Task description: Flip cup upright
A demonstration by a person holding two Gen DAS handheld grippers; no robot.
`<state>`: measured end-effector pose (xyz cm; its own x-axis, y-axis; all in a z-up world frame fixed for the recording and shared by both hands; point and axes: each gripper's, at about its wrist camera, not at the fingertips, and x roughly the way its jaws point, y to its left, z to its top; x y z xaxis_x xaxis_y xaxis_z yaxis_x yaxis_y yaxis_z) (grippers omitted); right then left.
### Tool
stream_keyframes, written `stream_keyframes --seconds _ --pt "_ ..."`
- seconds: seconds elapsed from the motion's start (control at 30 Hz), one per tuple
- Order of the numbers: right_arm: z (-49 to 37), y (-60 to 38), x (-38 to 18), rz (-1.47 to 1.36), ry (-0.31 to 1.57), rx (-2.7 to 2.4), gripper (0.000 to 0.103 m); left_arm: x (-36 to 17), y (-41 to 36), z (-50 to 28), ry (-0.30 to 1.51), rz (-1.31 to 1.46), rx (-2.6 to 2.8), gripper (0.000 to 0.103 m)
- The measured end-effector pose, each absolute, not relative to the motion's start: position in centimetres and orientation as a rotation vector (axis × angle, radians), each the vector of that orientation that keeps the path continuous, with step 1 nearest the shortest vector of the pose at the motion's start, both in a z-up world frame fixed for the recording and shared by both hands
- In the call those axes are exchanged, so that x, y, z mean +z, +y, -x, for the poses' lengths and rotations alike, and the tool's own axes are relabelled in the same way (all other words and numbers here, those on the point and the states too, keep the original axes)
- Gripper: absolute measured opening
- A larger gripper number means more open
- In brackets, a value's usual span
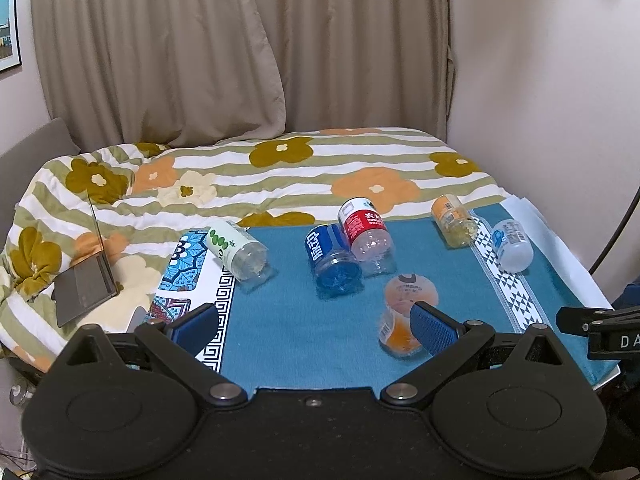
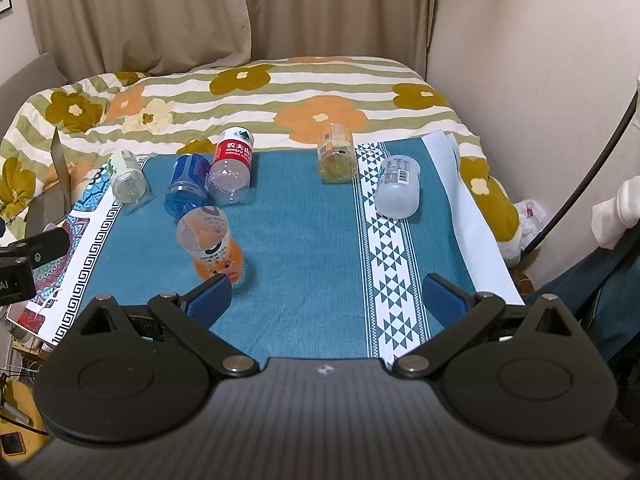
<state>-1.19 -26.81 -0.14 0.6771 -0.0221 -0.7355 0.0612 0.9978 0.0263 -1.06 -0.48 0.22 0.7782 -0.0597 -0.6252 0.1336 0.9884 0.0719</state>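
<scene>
White "脉动" on the blue cup [image 1: 335, 258], "农夫" on the red-labelled cup [image 2: 233, 153], "DA" on a black clamp [image 1: 612, 338].

The left tongs [image 1: 314, 330] stand wide open above the near edge of the table [image 1: 288, 336], which is covered in teal cloth. The right blue pad [image 1: 434, 330] overlaps the orange cup [image 1: 404, 312] in view; contact cannot be confirmed. That cup appears blurred and tilted. Five others lie on their sides farther off: green-dotted cup [image 1: 236, 250] at left, blue cup [image 1: 332, 260], red-labelled cup [image 1: 366, 232], yellow cup [image 1: 454, 220] and white cup [image 1: 512, 244] at right. A laptop [image 1: 86, 284] rests on the floral quilt [image 1: 280, 176].
</scene>
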Motion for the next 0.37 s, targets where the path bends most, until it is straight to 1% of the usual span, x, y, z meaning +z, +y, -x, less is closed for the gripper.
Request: stream_keyframes --seconds 0.37 --pt "1.16 -26.84 -0.08 -0.05 0.826 -0.046 0.103 0.15 -0.37 1.13 0.664 -0.115 -0.111 0.103"
